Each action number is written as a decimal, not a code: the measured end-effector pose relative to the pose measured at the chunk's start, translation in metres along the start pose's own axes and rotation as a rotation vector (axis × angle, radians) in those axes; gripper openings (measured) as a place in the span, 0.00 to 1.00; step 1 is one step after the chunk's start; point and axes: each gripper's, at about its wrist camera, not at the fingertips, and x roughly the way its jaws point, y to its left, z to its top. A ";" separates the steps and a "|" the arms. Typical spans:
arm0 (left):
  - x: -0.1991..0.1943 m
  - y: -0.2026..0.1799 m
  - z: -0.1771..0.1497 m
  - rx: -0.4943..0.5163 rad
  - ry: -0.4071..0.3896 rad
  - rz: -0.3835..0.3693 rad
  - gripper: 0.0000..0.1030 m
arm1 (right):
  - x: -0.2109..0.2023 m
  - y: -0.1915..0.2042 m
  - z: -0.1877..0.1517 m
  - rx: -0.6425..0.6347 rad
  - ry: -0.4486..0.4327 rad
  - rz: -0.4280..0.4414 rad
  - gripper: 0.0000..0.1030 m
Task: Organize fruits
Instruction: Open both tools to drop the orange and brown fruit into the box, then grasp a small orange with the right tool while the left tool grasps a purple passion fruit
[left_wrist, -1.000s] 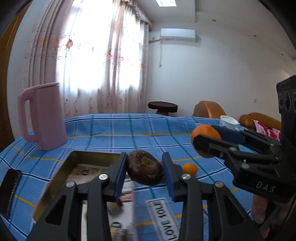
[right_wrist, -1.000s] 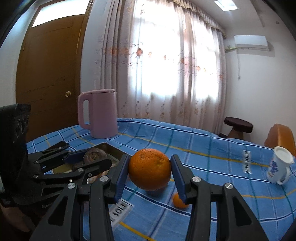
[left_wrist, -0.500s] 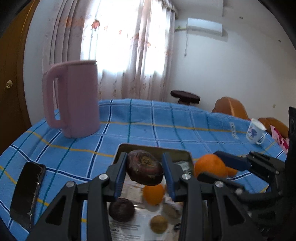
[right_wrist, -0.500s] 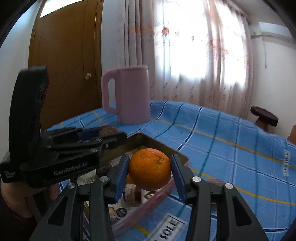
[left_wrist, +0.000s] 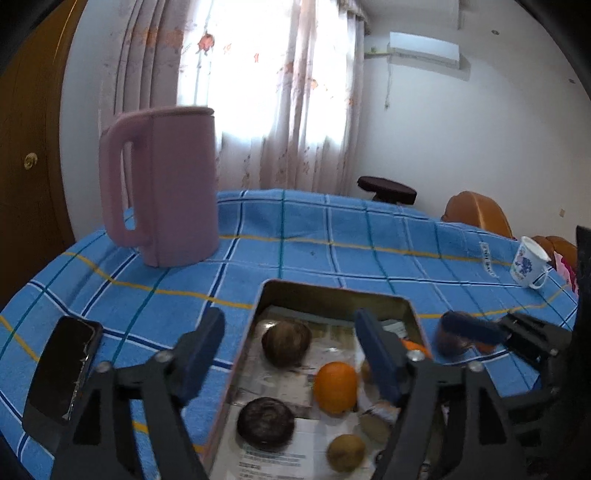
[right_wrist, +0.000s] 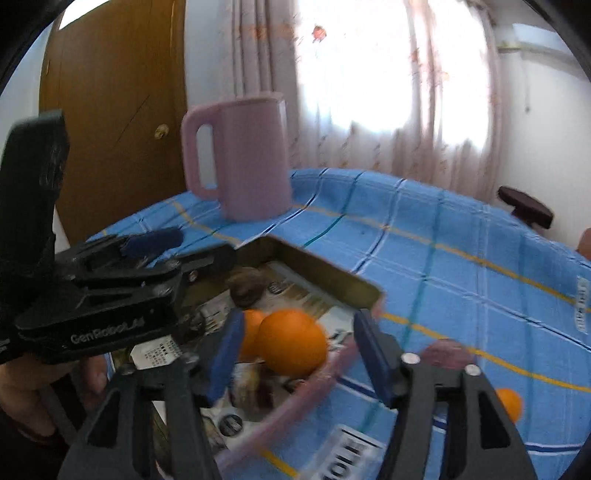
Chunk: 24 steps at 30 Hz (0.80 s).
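Both jaws are spread wide, gripping nothing, over the metal tray (left_wrist: 334, 291). From the left gripper (left_wrist: 290, 354), a brown fruit (left_wrist: 286, 343), a dark fruit (left_wrist: 265, 424) and a small orange (left_wrist: 335, 386) lie in the tray. Only the right gripper (right_wrist: 297, 350) view shows the big orange (right_wrist: 293, 341) in the tray, blurry, and a tiny orange (right_wrist: 511, 404) on the blue surface (right_wrist: 461, 266). The pink jug (left_wrist: 168, 184) stands behind.
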 end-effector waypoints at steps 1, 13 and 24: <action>-0.002 -0.005 0.000 0.009 -0.005 -0.011 0.76 | -0.010 -0.008 -0.002 -0.005 -0.008 -0.031 0.63; -0.006 -0.103 0.002 0.154 -0.006 -0.129 0.86 | -0.048 -0.130 -0.034 0.178 0.101 -0.250 0.63; 0.019 -0.146 -0.002 0.236 0.067 -0.121 0.88 | -0.003 -0.136 -0.047 0.204 0.280 -0.130 0.56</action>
